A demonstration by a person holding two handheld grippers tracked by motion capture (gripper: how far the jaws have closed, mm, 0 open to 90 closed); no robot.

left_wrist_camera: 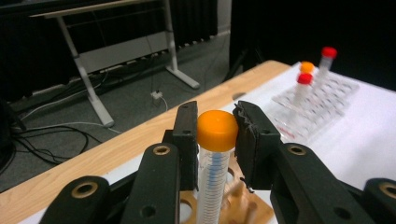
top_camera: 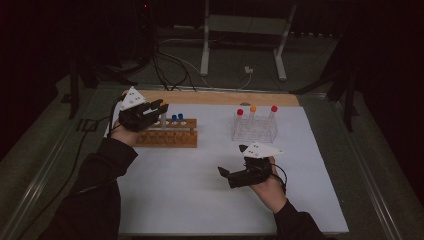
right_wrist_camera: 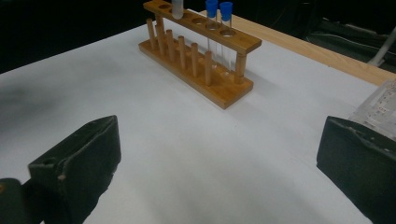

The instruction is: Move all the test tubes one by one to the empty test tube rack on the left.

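Left gripper view: left gripper (left_wrist_camera: 217,135) jaws clamp the orange-capped tube (left_wrist_camera: 215,158), blue graduation marks unreadable, above the wooden rack (top_camera: 167,132) near the table's far left corner. Two blue-capped tubes (right_wrist_camera: 218,9) occupy it. Clear rack (top_camera: 254,128) holds three capped tubes. Right gripper (top_camera: 231,173) jaws stand apart, empty.

White table (top_camera: 200,200) carries wooden rack (top_camera: 167,136), clear rack (top_camera: 254,130).

Orange cap (left_wrist_camera: 217,129) on clear tube (left_wrist_camera: 212,182) printed with blue graduation marks, clamped between black left gripper (left_wrist_camera: 215,133) pads. Tan wooden rack (top_camera: 167,133) below; two blue-capped tubes (right_wrist_camera: 218,10) in it. Right of rack, transparent rack (top_camera: 254,129) with two red caps, one orange. White mat (top_camera: 200,190). Black right gripper (top_camera: 231,173).
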